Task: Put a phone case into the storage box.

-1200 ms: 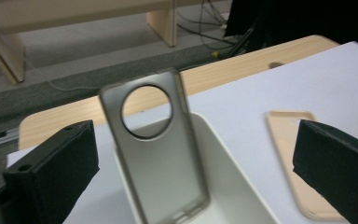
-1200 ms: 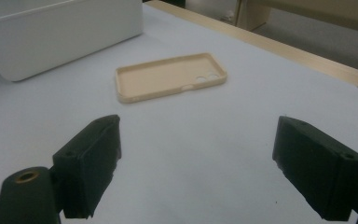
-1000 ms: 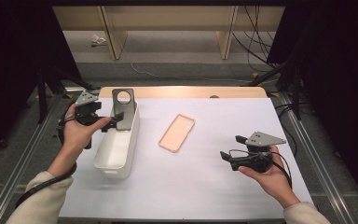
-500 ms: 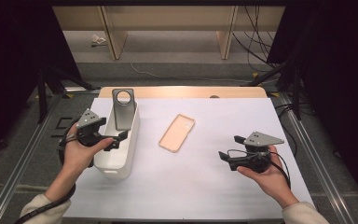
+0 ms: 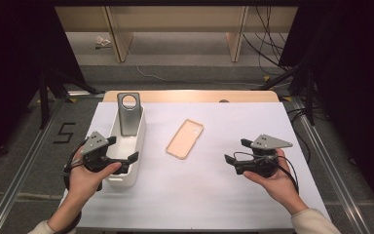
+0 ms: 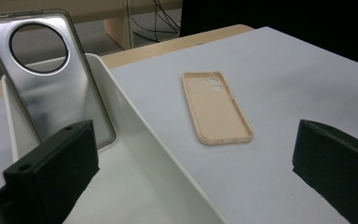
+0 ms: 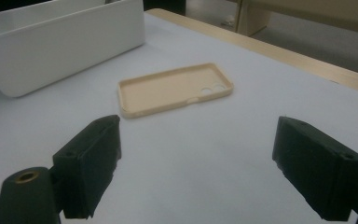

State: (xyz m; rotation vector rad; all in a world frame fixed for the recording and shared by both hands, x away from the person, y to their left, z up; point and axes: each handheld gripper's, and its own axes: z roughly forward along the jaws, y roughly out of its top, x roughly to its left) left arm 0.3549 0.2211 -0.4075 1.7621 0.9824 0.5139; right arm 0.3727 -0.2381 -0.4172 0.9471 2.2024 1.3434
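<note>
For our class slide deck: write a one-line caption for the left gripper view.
Open left claw above a white bin holding a propped grey case, with a peach case lying on the table.

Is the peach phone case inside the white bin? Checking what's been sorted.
No, the peach phone case lies open side up on the table, apart from the white bin.

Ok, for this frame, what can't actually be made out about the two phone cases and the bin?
- Grey case: its lower end, hidden by the white bin wall in the high view and by the left gripper in its own view.
- Bin floor near the person: covered by that gripper in the high view.
- Peach case: its outer face lies against the table.
- Bin: cut off by the frame edge in the right gripper view.
</note>
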